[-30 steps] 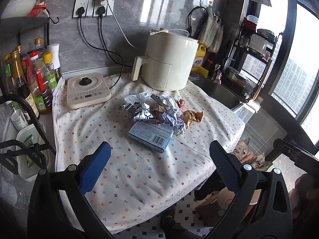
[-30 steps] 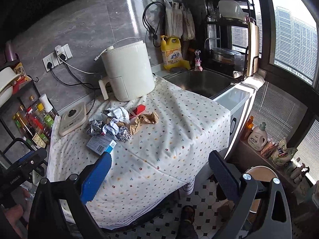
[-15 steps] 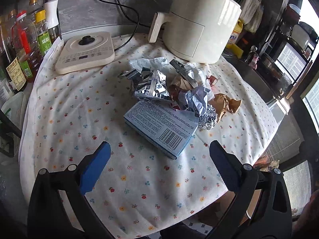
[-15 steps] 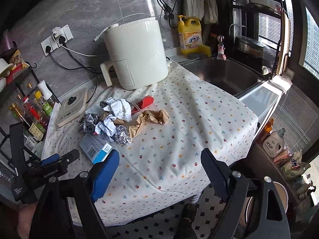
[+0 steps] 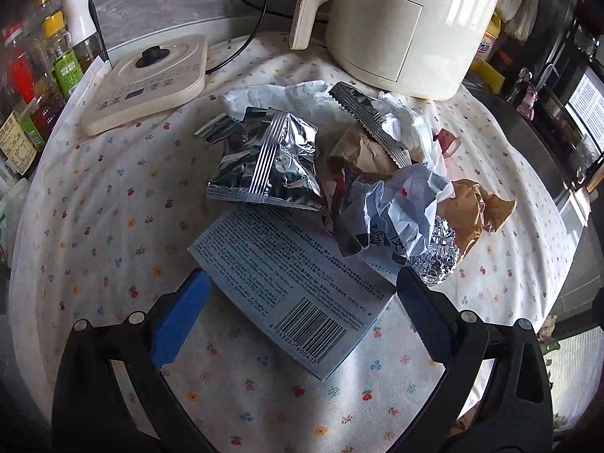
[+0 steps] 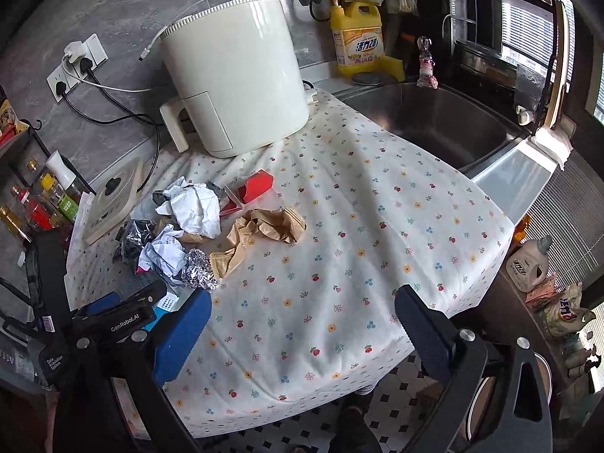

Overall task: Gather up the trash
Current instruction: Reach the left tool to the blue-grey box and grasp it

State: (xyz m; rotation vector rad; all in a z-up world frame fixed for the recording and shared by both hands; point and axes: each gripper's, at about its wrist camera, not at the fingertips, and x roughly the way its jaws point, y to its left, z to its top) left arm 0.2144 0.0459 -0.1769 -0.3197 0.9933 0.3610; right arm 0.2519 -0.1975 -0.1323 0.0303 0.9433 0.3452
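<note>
A pile of trash lies on the flowered tablecloth (image 5: 113,226). In the left wrist view a flat blue box (image 5: 290,287) with a barcode lies nearest, between my open left gripper's (image 5: 300,283) fingers. Behind it are a silver foil bag (image 5: 268,166), crumpled white paper (image 5: 392,219), a foil ball (image 5: 438,260) and brown paper (image 5: 475,207). In the right wrist view my right gripper (image 6: 302,302) is open and empty above the cloth's front, right of the pile, with the brown paper (image 6: 260,234), white paper (image 6: 196,207), a red box (image 6: 256,187) and the left gripper (image 6: 124,309) in sight.
A white air fryer (image 6: 234,71) stands behind the pile. A flat white cooker (image 5: 147,79) and sauce bottles (image 5: 34,87) are at the left. A steel sink (image 6: 445,120) and yellow detergent bottle (image 6: 358,37) are at the right. The tiled floor (image 6: 392,411) shows below.
My left gripper has moved forward and down onto the pile, so the blue box now lies between its fingers. My right gripper has moved closer to the table.
</note>
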